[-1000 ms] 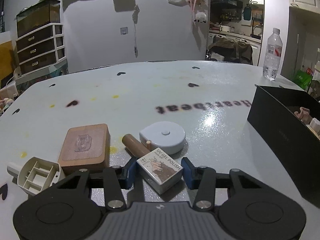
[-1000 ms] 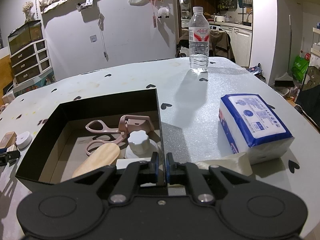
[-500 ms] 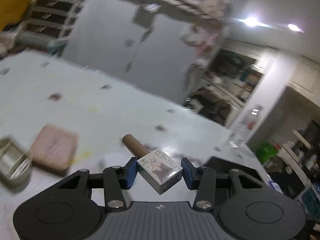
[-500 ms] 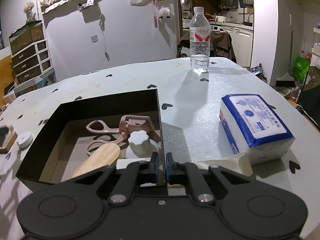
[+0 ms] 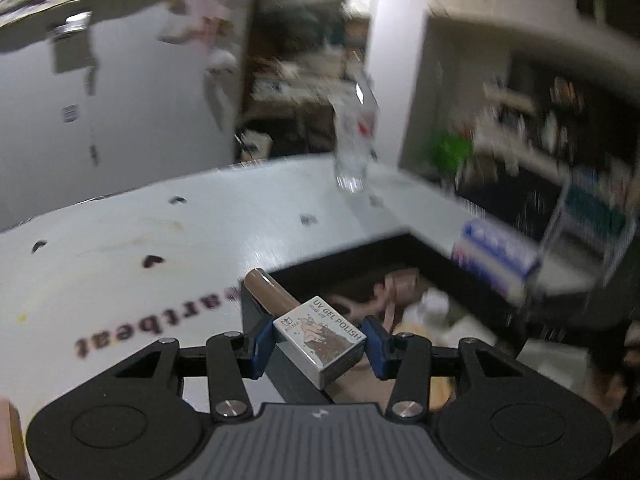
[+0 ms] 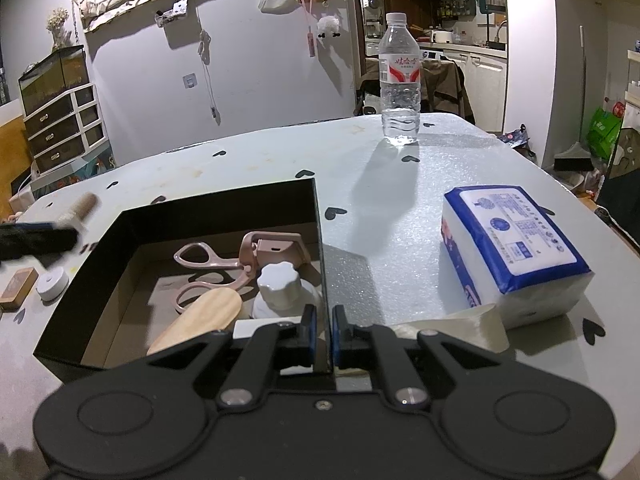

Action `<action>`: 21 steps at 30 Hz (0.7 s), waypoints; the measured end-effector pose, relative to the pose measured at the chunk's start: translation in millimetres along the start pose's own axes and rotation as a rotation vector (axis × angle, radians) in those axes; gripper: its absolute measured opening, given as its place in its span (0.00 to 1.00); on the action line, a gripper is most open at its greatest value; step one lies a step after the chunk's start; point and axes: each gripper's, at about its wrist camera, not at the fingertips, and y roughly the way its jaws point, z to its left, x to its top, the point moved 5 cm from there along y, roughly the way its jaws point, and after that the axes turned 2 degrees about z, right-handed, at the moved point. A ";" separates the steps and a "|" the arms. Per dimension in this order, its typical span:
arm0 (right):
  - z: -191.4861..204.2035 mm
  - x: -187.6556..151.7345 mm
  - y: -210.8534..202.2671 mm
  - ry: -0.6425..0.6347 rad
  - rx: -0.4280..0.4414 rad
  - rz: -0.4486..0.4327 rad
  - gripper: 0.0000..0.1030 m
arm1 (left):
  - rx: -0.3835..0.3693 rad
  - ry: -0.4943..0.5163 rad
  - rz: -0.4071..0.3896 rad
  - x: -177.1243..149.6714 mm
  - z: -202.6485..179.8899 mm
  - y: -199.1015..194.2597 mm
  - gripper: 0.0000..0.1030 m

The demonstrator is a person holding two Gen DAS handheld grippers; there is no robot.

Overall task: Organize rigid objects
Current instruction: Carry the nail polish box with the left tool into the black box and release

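Observation:
My left gripper (image 5: 318, 345) is shut on a gel polish bottle (image 5: 320, 338), a square silver body with a brown cap, held in the air over the near left corner of the black box (image 5: 448, 276). My right gripper (image 6: 323, 334) is shut on the right wall of the black box (image 6: 212, 208), near its front corner. The box holds a pink eyelash curler (image 6: 236, 258), a white knob-lidded jar (image 6: 278, 284) and a wooden handle (image 6: 200, 318). The left gripper shows blurred at the far left of the right wrist view (image 6: 36, 238).
A water bottle (image 6: 399, 84) stands at the back of the white table (image 6: 400, 208). A blue and white tissue pack (image 6: 512, 252) lies right of the box. A round white case (image 6: 52, 285) and a wooden block (image 6: 18, 288) lie left of the box.
My left gripper has lifted the gel polish bottle off the table and swung right, to above the box's left corner. The right gripper has stayed clamped on the box wall.

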 end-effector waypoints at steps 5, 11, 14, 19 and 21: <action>0.1 0.2 0.4 0.003 0.004 0.000 0.08 | 0.016 0.137 0.048 9.1 -13.5 18.0 0.47; 0.1 0.3 2.3 0.006 0.010 0.000 0.08 | 0.044 0.303 0.115 5.5 -31.9 34.8 0.47; -0.2 0.5 3.2 0.009 0.015 0.000 0.08 | 0.050 0.344 0.136 3.9 -36.2 42.0 0.47; -1.4 0.4 4.0 0.011 0.022 0.001 0.08 | 0.092 0.365 0.156 3.7 -34.5 48.4 0.47; -1.7 0.5 4.6 0.012 0.025 0.002 0.08 | 0.115 0.356 0.164 3.1 -31.8 50.6 0.48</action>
